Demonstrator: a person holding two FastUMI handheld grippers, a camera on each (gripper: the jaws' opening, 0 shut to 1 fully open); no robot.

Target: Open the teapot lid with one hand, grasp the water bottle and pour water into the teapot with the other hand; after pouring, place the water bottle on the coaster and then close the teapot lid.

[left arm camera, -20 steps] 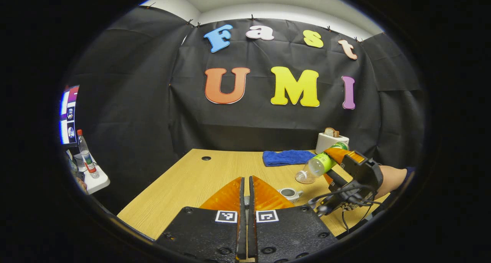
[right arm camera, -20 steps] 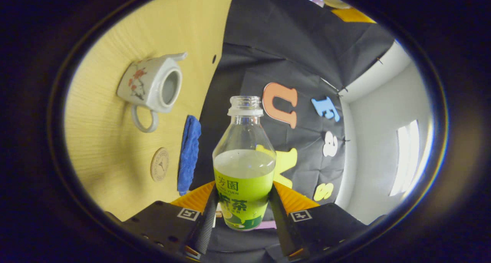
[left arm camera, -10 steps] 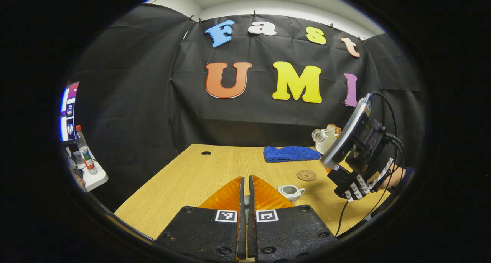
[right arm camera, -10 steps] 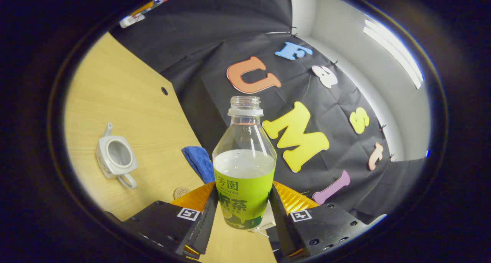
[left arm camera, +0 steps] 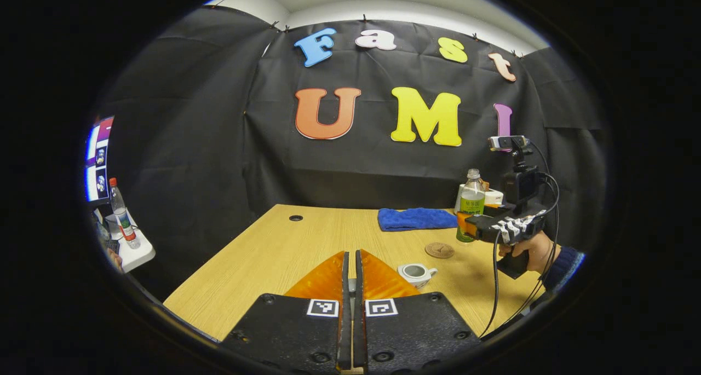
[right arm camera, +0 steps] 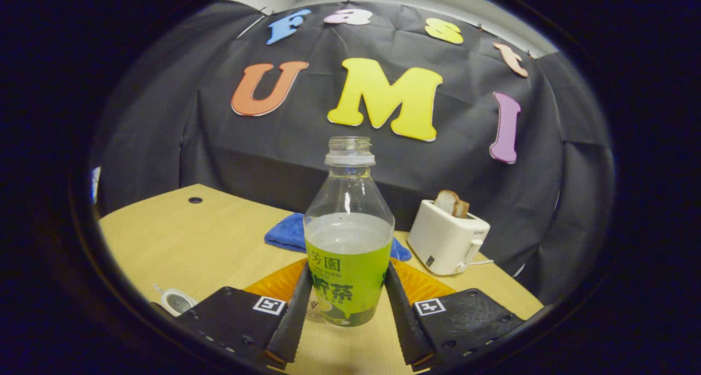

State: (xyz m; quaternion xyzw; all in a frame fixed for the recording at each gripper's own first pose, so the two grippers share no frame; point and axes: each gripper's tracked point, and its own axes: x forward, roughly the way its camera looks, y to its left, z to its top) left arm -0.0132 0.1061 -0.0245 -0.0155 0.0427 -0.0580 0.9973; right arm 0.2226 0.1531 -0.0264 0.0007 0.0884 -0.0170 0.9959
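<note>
the water bottle (right arm camera: 349,238) is clear plastic with a bright green label printed in dark characters, and a pale clear liquid fills it to just above the label. the counter (left arm camera: 306,243) is light yellow wood grain. the cloth (left arm camera: 412,219) is deep blue. the teapot (left arm camera: 416,273) is white. the coaster (left arm camera: 439,249) is brown with a darker round pattern. the toaster (right arm camera: 448,237) is white, holding a brown-crusted slice.

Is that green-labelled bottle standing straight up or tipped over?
Upright: the water bottle stands vertical, open neck on top, liquid level flat, gripped by the right gripper.
</note>
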